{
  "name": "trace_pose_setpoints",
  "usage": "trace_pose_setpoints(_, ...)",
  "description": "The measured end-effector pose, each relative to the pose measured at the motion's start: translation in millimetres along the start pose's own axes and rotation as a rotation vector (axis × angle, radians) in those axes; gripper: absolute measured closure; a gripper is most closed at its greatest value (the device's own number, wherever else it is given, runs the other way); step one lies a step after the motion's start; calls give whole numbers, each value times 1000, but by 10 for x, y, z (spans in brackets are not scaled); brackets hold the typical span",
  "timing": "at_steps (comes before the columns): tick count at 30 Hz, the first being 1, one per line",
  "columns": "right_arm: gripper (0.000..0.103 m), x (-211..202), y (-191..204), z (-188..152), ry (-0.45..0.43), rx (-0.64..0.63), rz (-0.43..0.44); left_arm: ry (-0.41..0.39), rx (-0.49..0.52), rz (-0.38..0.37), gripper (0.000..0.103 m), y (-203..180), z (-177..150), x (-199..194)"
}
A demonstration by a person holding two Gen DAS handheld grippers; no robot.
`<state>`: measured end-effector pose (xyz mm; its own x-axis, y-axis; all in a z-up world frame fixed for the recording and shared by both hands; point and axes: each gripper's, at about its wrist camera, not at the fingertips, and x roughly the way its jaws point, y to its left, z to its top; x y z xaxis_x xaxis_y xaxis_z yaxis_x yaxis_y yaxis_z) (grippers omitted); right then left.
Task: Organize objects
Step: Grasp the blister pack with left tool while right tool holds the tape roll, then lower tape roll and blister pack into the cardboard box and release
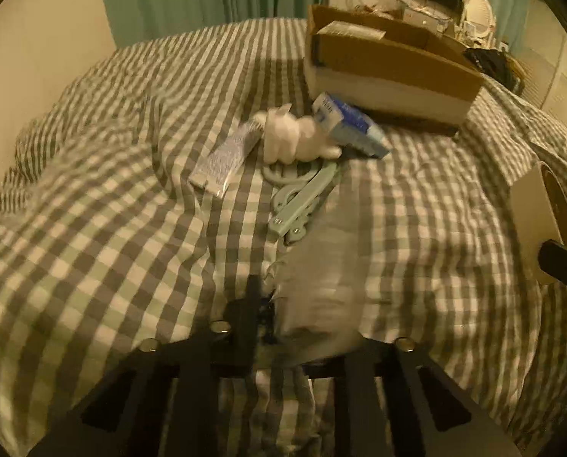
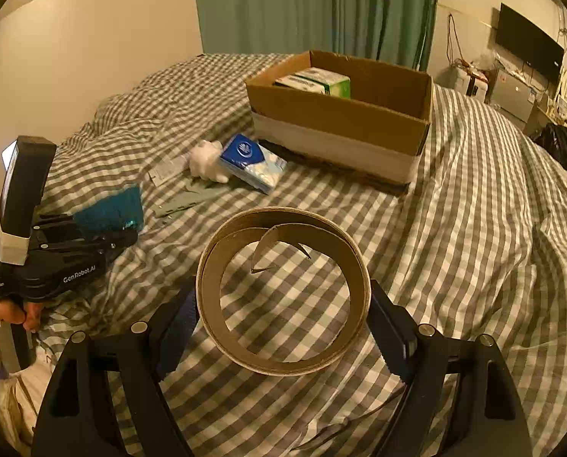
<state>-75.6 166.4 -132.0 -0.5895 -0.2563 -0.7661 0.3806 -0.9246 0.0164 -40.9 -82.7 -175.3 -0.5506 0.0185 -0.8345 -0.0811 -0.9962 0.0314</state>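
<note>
**Two hand-held grippers loaded above a checked bed**

Left wrist view: the left hand-held gripper (image 1: 283,327) pinches a blurred, translucent bag (image 1: 317,285) above the bed (image 1: 93,228). Beyond lie a green hanger (image 1: 302,194), a white glove (image 1: 295,137) and a blue tissue pack (image 1: 350,123) beside the cardboard box (image 1: 390,72).

Right wrist view: the right hand-held gripper (image 2: 283,327) clamps a cardboard tape ring (image 2: 283,293) from both sides. The box holds a green-white carton (image 2: 316,80).

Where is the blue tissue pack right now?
The blue tissue pack lies on the checked bedspread, just left of the cardboard box in the right wrist view, with the white glove against its left side.
</note>
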Motion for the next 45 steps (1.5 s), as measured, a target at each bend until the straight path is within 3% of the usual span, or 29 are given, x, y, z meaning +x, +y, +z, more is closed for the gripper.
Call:
trace_pose_setpoints(12,20,-452,-74,204,-116,2,-43,-163,42,-128,94,-249,373,-633)
trace_pose_setpoints(20,20,-949,-311,785,-276,-3,-80,-270,56,-181,94,-402,1031,-861)
trace_pose_setpoints(26,20,-1044,-408,1350,-359,-30,-76,-344,83,-206,94,-493,1582,-882)
trace_pose_setpoints(34,21,-668,-685,2047,-382,-26,-80,-371,91,-220,94,-637,2285,-495)
trace_pose_setpoints(39,21,-185,-938,2347,-345,9,-73,-329,99,-203,94,-715,2594,-31)
trace_pose_setpoints(45,20,426,-1264,2361,-257,51,-81,-264,86,-162,94,-781,2719,565)
